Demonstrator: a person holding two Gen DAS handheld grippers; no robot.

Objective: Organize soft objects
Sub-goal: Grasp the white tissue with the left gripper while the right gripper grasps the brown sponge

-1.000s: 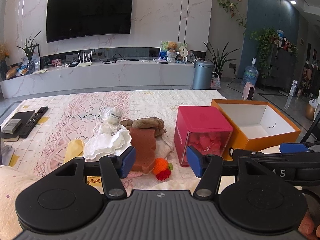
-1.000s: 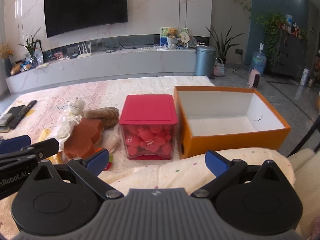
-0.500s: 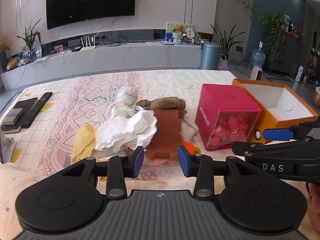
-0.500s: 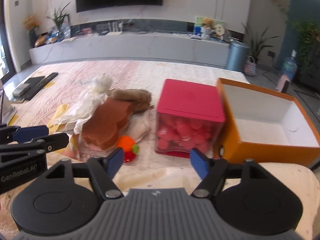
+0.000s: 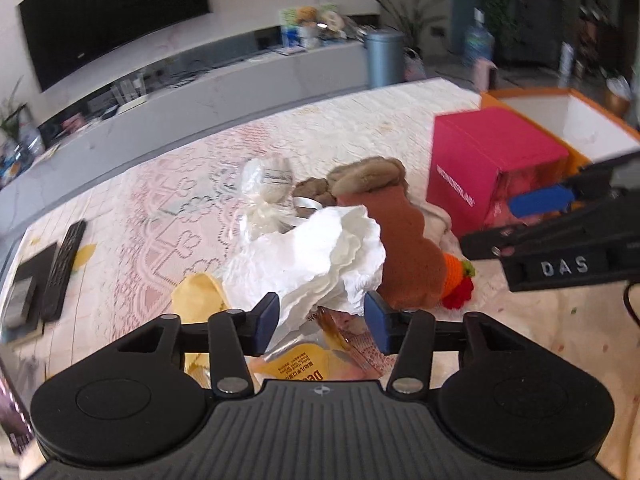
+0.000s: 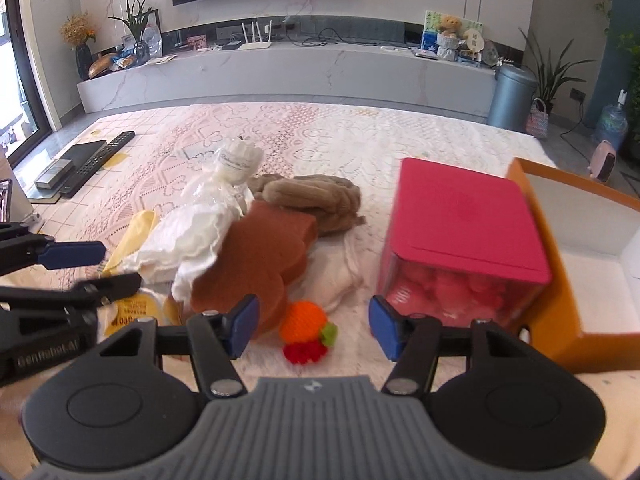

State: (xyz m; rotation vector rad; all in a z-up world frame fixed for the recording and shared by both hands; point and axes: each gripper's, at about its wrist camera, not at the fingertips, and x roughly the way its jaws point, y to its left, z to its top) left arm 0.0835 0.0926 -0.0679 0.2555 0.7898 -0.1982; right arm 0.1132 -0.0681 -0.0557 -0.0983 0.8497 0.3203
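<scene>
Now both tongs, left tongs (image 5: 320, 318) opening and right tongs (image 6: 312, 326) closing, empty, face the soft pile (image 6: 248, 256) at frame centre, probably for sorting.

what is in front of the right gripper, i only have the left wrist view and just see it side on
Observer: The crocheted orange-and-red toy lies just ahead of the right gripper, in line with its gap. The jaws are closing and the pads touch nothing.
Operator: what's in the pink box, it's blurred here
Observer: The pink box has its lid on, and its clear front wall shows pink pieces packed behind it.
</scene>
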